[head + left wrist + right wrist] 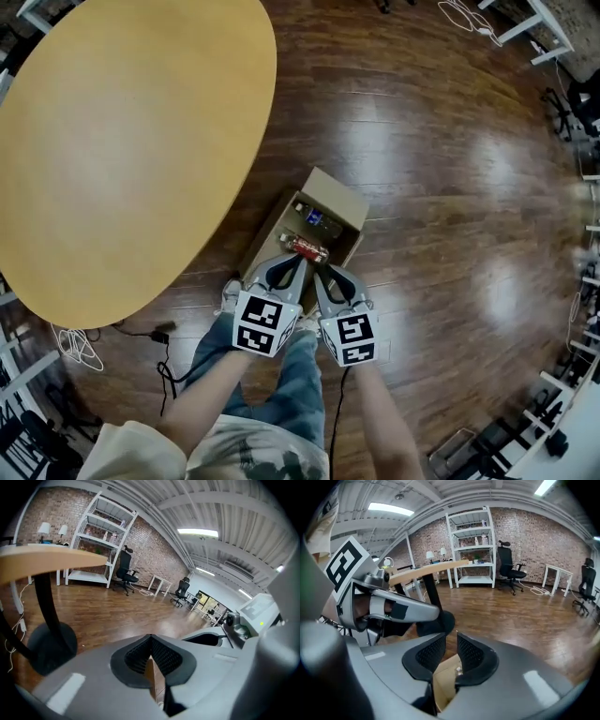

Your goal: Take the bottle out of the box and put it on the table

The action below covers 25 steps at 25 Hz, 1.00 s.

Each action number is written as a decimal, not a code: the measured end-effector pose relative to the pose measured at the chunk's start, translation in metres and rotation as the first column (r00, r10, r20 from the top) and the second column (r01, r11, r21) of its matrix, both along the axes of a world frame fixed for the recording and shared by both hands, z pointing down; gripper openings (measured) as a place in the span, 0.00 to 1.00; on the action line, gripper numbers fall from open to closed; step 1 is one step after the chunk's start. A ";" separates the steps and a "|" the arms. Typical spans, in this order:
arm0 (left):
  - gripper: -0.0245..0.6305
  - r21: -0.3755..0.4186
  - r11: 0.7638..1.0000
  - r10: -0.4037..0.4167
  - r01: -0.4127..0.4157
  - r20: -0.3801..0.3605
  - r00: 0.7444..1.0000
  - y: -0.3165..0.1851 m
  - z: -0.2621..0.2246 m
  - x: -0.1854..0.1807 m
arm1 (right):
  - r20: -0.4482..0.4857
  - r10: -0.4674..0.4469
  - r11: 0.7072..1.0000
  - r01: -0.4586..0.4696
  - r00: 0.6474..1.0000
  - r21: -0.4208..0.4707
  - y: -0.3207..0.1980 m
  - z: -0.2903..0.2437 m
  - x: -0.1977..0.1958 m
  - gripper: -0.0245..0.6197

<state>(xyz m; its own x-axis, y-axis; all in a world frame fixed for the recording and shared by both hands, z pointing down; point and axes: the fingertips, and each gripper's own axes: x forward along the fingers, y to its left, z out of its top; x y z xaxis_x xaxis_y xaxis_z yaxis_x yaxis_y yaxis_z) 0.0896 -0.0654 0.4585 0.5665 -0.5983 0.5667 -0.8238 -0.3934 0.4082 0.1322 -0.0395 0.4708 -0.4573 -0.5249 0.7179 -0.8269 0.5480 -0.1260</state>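
Hanging just over the near end of the box (339,192), red bottle (307,247) inside. Got left gripper (289,265) pinched shut, empty; right gripper (327,274) cracked slightly, empty too.

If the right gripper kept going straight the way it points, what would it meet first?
Most likely the red-labelled bottle in the cardboard box, lying just ahead of the right gripper; depth is unclear.

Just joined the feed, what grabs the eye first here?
A large oval tan wooden table fills the upper left of the head view. Beside it on the dark wood floor sits an open brown cardboard box with a red-labelled bottle lying inside. The left gripper and right gripper hang side by side over its near edge.
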 end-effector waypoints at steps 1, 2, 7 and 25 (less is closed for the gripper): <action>0.04 -0.009 1.000 -0.015 0.015 0.005 1.000 0.001 0.009 0.000 | -0.006 -0.025 1.000 0.025 1.000 -0.008 0.000 0.010 0.000 0.15; 0.04 -0.020 0.999 -0.026 0.026 0.012 1.000 0.003 0.019 0.001 | -0.011 -0.046 0.999 0.046 0.999 -0.017 0.000 0.021 -0.001 0.15; 0.04 -0.093 0.995 -0.032 0.033 0.020 0.999 0.021 0.070 0.013 | -0.006 -0.088 0.994 0.087 0.996 -0.067 -0.001 0.077 0.003 0.16; 0.04 -0.193 0.981 0.026 -0.016 0.048 0.999 0.045 0.285 0.021 | -0.068 -0.161 0.979 0.151 0.985 -0.137 -0.001 0.335 0.010 0.21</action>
<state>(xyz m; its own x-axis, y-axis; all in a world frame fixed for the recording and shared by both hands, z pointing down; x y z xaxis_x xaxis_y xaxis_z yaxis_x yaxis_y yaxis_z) 0.1110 -0.0207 0.7439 0.5462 -0.4631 0.6980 -0.8372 -0.3289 0.4369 0.1426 -0.0410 0.8062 -0.4659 -0.3506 0.8125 -0.7428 0.6539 -0.1438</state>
